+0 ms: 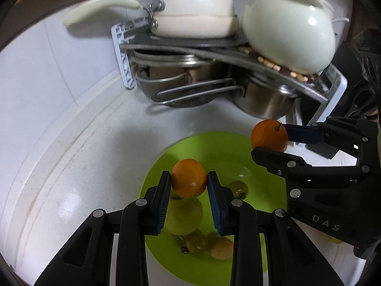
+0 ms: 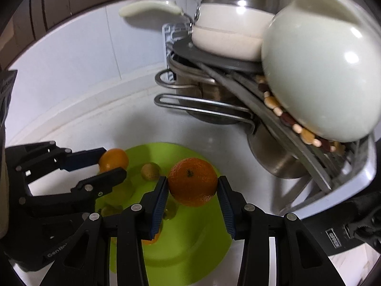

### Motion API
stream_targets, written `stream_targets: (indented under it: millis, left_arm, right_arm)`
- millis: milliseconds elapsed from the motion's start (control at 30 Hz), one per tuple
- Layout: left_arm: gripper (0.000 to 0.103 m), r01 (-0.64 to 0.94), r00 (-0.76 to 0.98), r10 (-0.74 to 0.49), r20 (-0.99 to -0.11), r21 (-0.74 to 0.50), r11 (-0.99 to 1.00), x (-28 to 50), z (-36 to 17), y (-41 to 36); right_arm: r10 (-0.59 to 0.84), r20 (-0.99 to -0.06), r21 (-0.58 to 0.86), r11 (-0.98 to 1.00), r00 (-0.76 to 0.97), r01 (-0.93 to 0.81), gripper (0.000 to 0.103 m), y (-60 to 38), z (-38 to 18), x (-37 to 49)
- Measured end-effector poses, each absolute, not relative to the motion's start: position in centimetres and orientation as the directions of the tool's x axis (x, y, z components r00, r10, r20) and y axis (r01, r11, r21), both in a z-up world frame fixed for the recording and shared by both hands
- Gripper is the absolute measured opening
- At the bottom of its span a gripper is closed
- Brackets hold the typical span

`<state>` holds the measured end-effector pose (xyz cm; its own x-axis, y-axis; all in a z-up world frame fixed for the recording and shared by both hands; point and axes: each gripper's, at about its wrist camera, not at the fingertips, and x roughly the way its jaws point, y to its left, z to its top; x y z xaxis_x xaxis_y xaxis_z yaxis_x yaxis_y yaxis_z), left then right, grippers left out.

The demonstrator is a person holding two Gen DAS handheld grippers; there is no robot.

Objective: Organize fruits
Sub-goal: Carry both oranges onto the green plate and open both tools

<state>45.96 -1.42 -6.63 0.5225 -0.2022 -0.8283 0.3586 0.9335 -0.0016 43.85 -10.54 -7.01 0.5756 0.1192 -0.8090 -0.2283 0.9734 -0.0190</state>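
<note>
My left gripper [image 1: 189,178] is shut on a small orange [image 1: 188,177] and holds it above the lime green plate [image 1: 164,162]. My right gripper [image 2: 193,183] is shut on a larger orange with a stem [image 2: 192,181], above the same plate [image 2: 190,238]. Each gripper shows in the other view: the right gripper [image 1: 269,138] with its orange [image 1: 269,134] at the right, the left gripper [image 2: 114,162] with its orange [image 2: 113,159] at the left. On the plate lie a yellow-green apple [image 1: 183,217] and a few small yellowish fruits [image 1: 196,243].
A dish rack [image 1: 126,54] stands behind the plate with steel pots [image 1: 262,100], pans with cream handles [image 1: 102,7] and a white jug [image 1: 288,31]. A white tiled wall [image 1: 47,71] curves along the left. The white counter [image 1: 83,178] surrounds the plate.
</note>
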Motion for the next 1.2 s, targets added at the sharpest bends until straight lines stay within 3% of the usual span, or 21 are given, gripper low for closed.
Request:
stream_targets:
  millis: [467, 733, 867, 1200]
  left_arm:
    - [0.031, 0.365, 0.463, -0.203, -0.863, -0.023, 0.931, 47.4, -9.0, -1.7]
    - [0.034, 0.364, 0.462, -0.203, -0.863, -0.024, 0.931, 47.4, -9.0, -1.8]
    - [0.037, 0.356, 0.467, -0.198, -0.862, -0.022, 0.934, 47.2, -9.0, -1.5]
    - [0.041, 0.329, 0.536, -0.18, -0.825, 0.007, 0.944, 44.9, -6.8, -0.8]
  right_arm:
    - [0.117, -0.862, -0.002, 0.972, 0.493, -0.235, 0.043, -10.7, -10.5, 45.6]
    - [0.122, -0.869, 0.004, 0.971, 0.48, -0.239, 0.043, -10.5, -10.7, 45.8]
    - [0.118, -0.865, -0.002, 0.971, 0.489, -0.239, 0.05, -10.4, -10.5, 45.6]
    - [0.112, -0.84, -0.007, 0.976, 0.531, -0.217, 0.05, -10.7, -8.8, 43.5]
